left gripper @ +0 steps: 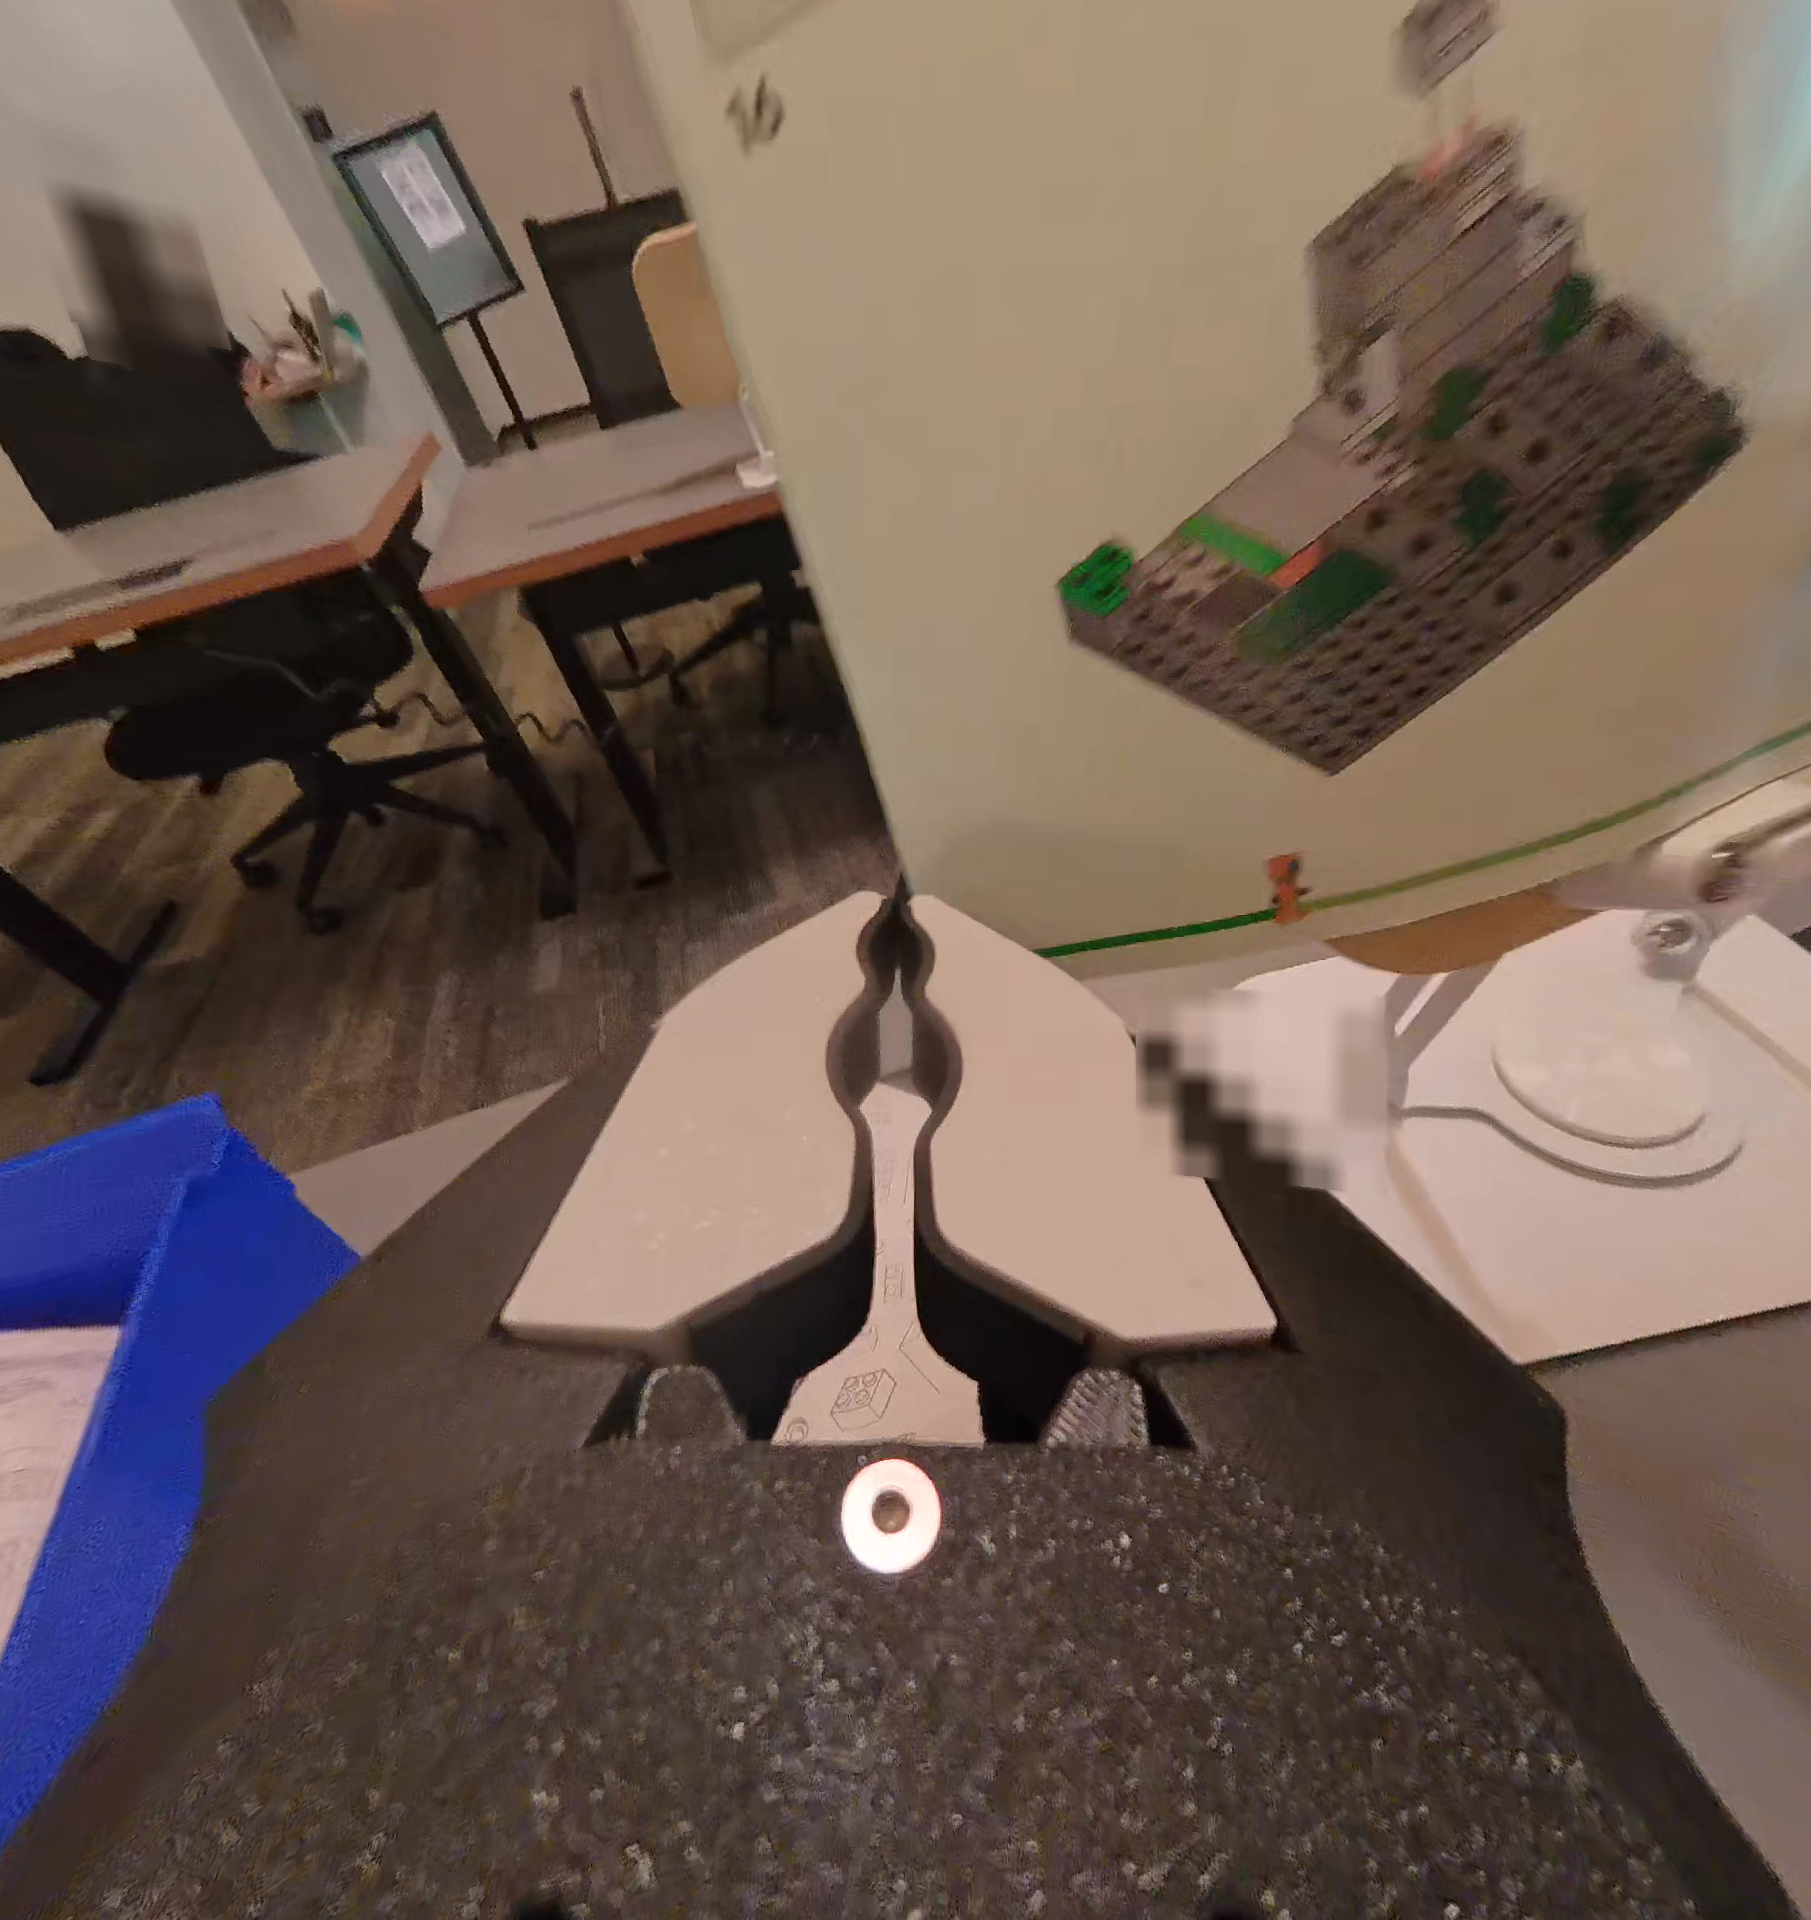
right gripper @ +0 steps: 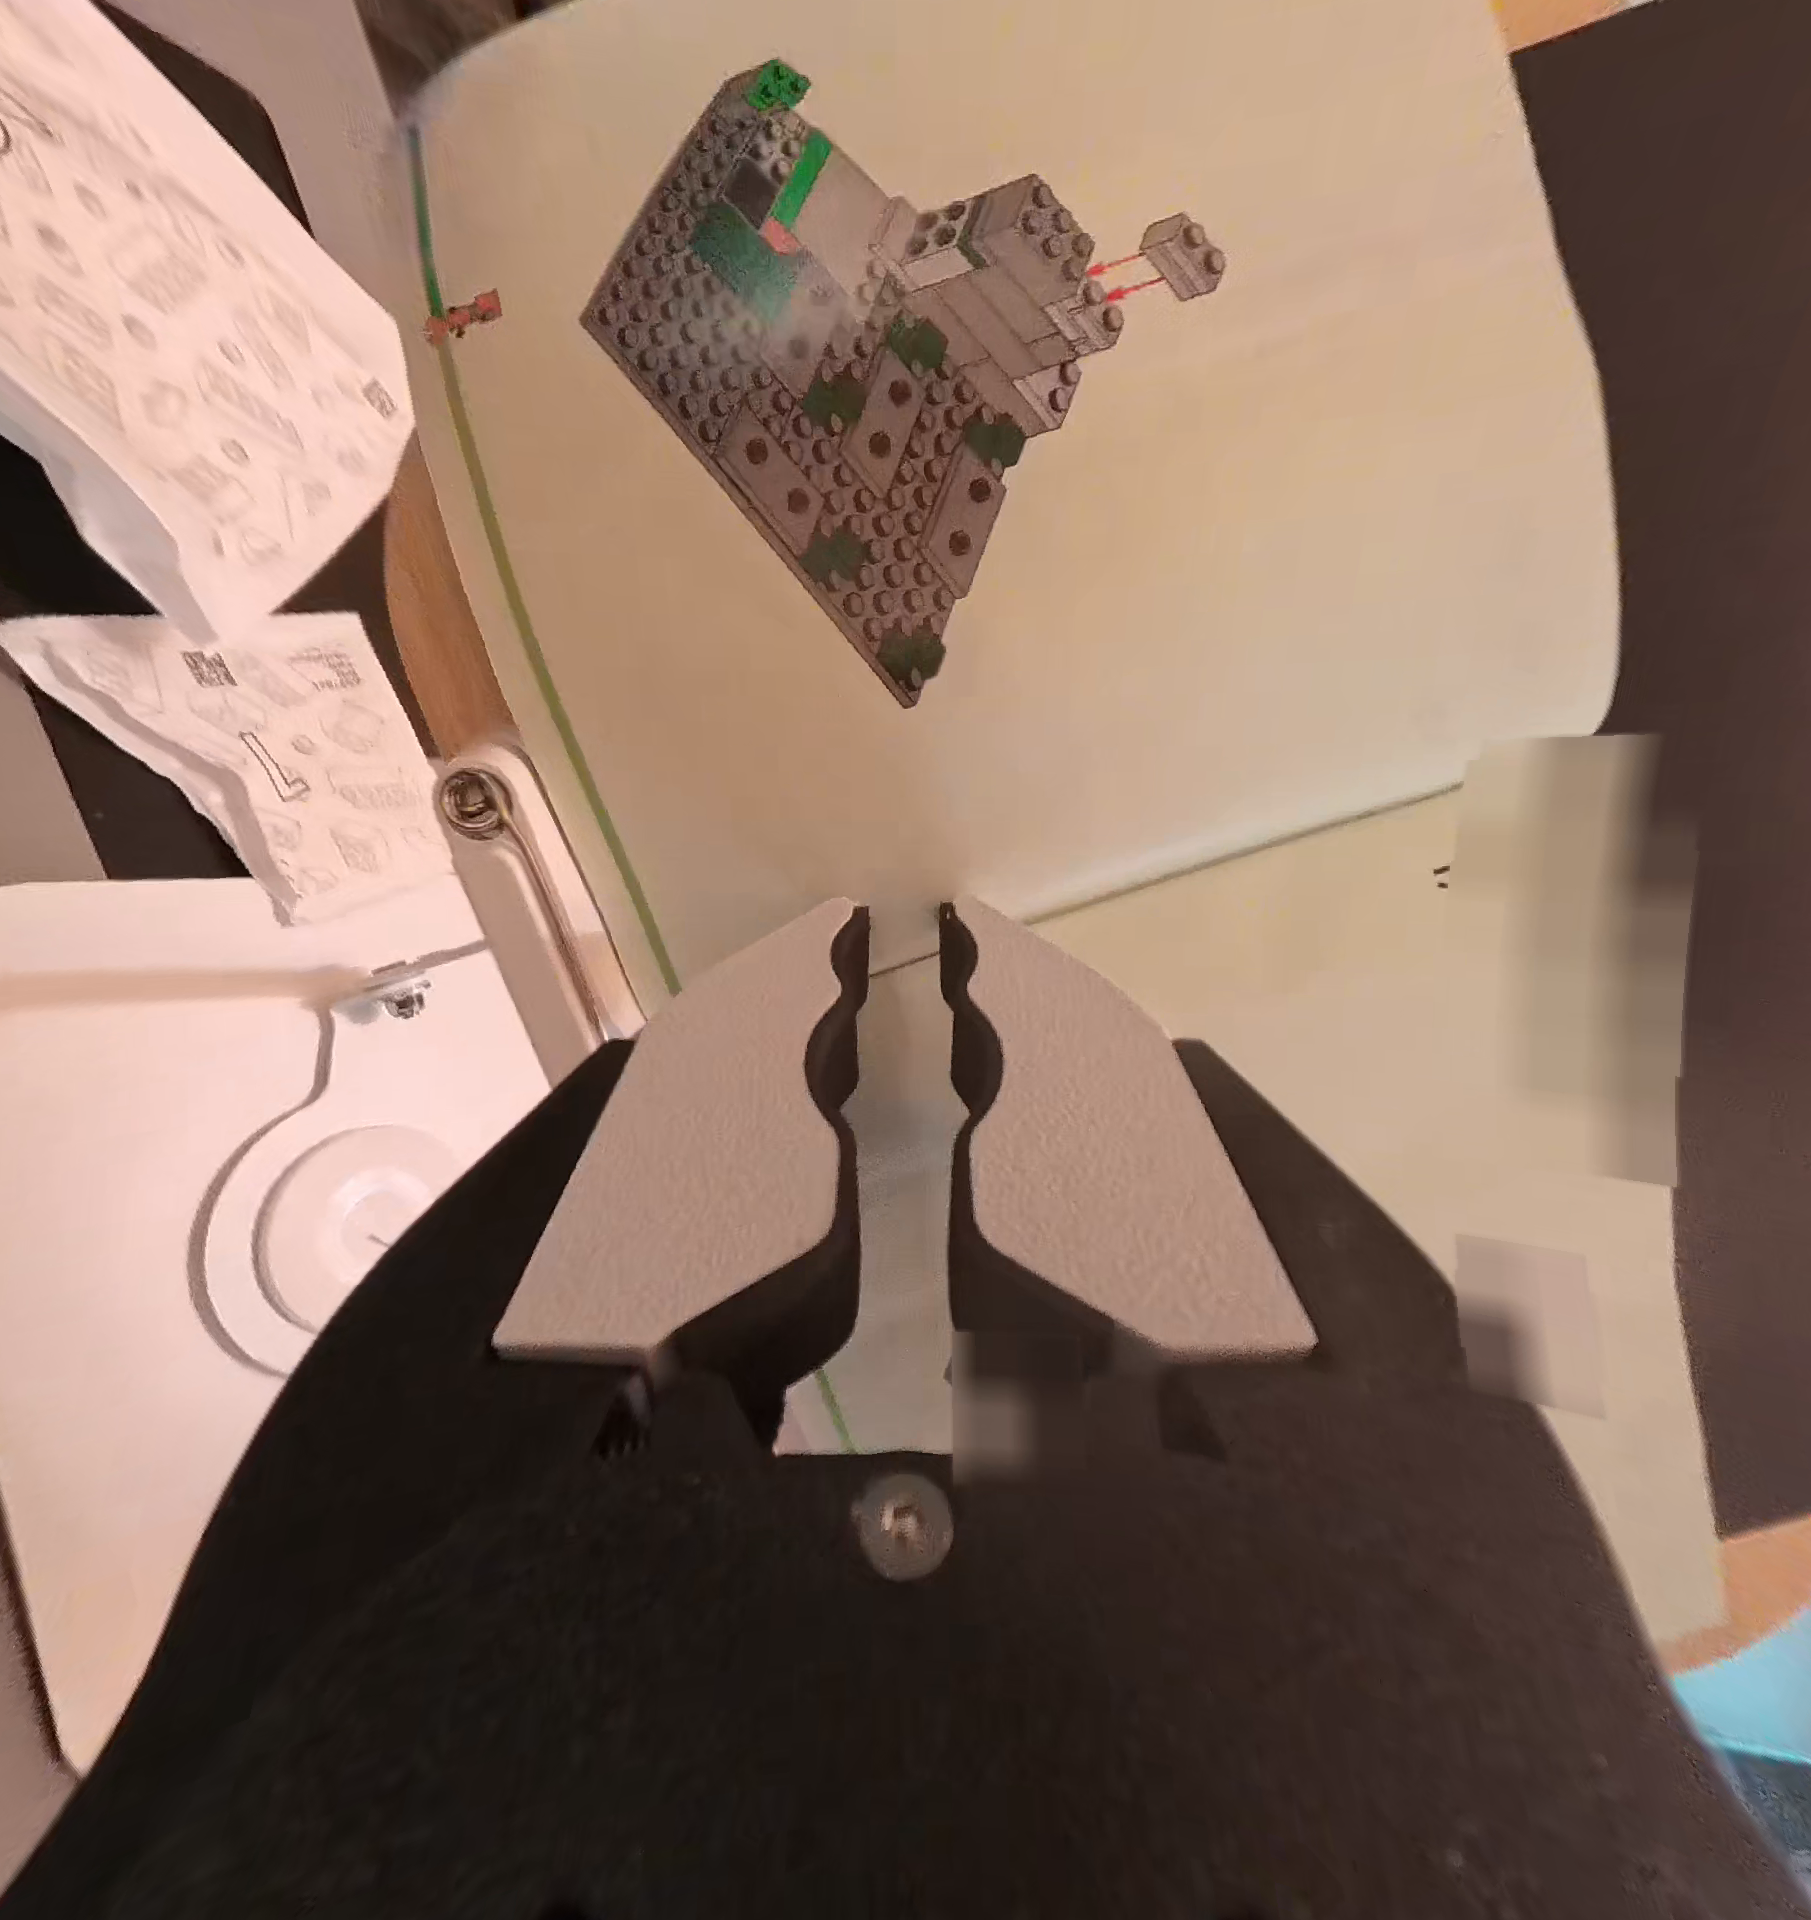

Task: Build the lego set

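Left gripper (left gripper: pixel 899 914), low in the middle of the left wrist view: pinched tight on the edge of an instruction page (left gripper: pixel 1036 436). Page standing up, filling the upper right of that frame, with a drawing of a grey and green brick build (left gripper: pixel 1441 499) on it. Blue bin (left gripper: pixel 122 1226) at the lower left. Desks (left gripper: pixel 205 540) and a black office chair (left gripper: pixel 288 727) far back on the left.

Right gripper (right gripper: pixel 903 920), low in the middle of the right wrist view: fingers a little apart, clamped on nothing, tips right at the bottom edge of the same page (right gripper: pixel 1140 665). Curled printed paper bag (right gripper: pixel 142 281) at the upper left. White lamp base (right gripper: pixel 153 1143) flat on the counter (right gripper: pixel 7 790) at the left.
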`<state>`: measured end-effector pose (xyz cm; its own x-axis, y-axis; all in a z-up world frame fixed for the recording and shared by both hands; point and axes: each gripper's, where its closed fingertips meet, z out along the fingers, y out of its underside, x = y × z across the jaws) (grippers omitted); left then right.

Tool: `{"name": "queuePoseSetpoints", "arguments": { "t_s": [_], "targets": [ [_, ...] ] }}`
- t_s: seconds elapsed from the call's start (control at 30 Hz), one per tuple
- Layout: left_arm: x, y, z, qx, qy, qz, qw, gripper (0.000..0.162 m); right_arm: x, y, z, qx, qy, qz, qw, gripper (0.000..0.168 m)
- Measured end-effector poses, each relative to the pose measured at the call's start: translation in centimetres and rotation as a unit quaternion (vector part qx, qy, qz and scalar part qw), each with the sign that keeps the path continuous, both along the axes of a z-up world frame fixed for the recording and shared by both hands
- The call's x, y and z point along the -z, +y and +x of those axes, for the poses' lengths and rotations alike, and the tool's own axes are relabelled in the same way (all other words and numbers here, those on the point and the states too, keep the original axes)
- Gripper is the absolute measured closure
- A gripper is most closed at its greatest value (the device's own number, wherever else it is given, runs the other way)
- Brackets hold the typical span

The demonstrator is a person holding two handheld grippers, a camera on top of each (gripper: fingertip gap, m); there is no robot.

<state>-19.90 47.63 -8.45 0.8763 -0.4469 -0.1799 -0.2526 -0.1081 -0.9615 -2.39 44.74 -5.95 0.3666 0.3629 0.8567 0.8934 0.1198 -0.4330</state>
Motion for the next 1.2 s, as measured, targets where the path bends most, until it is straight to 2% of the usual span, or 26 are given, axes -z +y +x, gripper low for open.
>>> {"name": "queuePoseSetpoints", "arguments": {
  "t_s": [0.07,0.17,0.27,0.43,0.53,0.6,0.7,0.83,0.9,0.97,1.0,1.07,1.2],
  "targets": [
    [-1.4,-1.1,0.9,0.019,0.002,0.025,0.999,0.162,0.0,-0.1,0.0,0.006,-0.008,0.003,1.000,0.156],
    [-3.1,-3.4,4.7,0.091,0.005,0.061,0.994,0.162,0.0,-0.2,0.0,0.002,0.002,0.005,1.000,0.156],
    [-2.8,-4.6,9.2,0.149,0.033,0.069,0.986,0.162,-0.1,-0.4,0.1,0.000,0.025,0.000,1.000,0.155],
    [-0.6,-2.9,11.9,0.118,0.101,0.051,0.987,0.162,-1.9,-1.2,2.6,0.015,0.082,0.013,0.996,0.154],
    [-0.7,-2.8,12.0,0.110,0.101,0.049,0.988,0.162,-4.0,-2.4,8.1,0.059,0.190,0.009,0.980,0.148],
    [-0.8,-2.8,11.8,0.106,0.114,0.055,0.986,0.162,-4.1,-2.7,12.9,0.091,0.267,-0.016,0.959,0.129],
    [-0.8,-2.7,11.7,0.098,0.133,0.059,0.985,0.162,-2.1,-2.2,18.7,0.122,0.344,-0.080,0.928,0.099],
    [-0.9,-2.7,11.8,0.093,0.149,0.060,0.983,0.162,1.1,-1.7,20.0,0.095,0.434,-0.186,0.876,0.071],
    [-0.9,-2.6,11.8,0.090,0.155,0.062,0.982,0.162,2.5,-1.2,19.8,0.101,0.441,-0.213,0.866,0.060],
    [-0.9,-2.7,11.8,0.089,0.159,0.061,0.981,0.162,3.4,-0.7,19.0,0.092,0.449,-0.235,0.857,0.062],
    [-0.9,-2.7,11.8,0.089,0.161,0.061,0.981,0.162,3.6,-0.5,18.8,0.089,0.448,-0.234,0.858,0.067],
    [-1.0,-2.8,11.7,0.087,0.166,0.064,0.980,0.162,3.2,-0.5,18.4,0.068,0.445,-0.226,0.864,0.088],
    [-1.3,-2.9,11.6,0.085,0.178,0.070,0.978,0.162,3.0,-1.0,18.9,0.044,0.462,-0.225,0.857,0.102]
  ]
}}
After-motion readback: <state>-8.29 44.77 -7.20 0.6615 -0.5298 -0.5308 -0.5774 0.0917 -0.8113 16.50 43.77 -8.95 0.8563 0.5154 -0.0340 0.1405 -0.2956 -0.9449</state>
